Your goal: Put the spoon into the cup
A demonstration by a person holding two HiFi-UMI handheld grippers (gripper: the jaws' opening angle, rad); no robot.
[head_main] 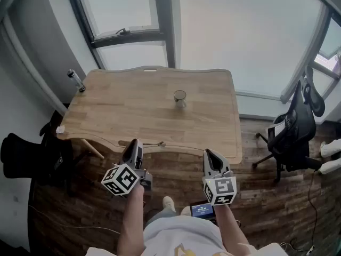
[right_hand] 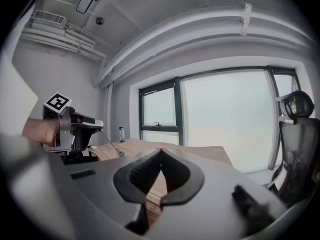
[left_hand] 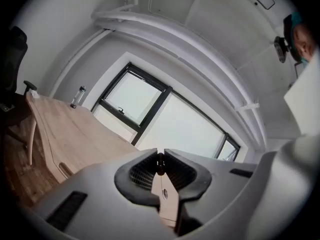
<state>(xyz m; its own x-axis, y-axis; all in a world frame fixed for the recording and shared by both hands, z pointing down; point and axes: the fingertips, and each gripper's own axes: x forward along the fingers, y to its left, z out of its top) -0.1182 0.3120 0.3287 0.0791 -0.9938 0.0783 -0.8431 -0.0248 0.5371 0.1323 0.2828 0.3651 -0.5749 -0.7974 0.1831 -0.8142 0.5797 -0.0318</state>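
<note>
A small metal cup [head_main: 180, 97] stands upright on the wooden table [head_main: 117, 111], right of its middle. My left gripper [head_main: 133, 143] hovers at the table's near edge, shut on the handle of a thin metal spoon [head_main: 154, 144] that sticks out to the right. The left gripper view shows a dark bit of the spoon [left_hand: 160, 164] pinched between the jaws. In the right gripper view the left gripper [right_hand: 99, 126] shows with the spoon [right_hand: 113, 147] slanting down from it. My right gripper [head_main: 209, 153] is shut and empty, before the table's front edge and well short of the cup.
A clear bottle [head_main: 76, 80] stands at the table's far left corner, and a small white object [head_main: 60, 129] lies at its left edge. A black office chair [head_main: 298, 124] is to the right, another dark chair [head_main: 21, 156] to the left. Windows run behind the table.
</note>
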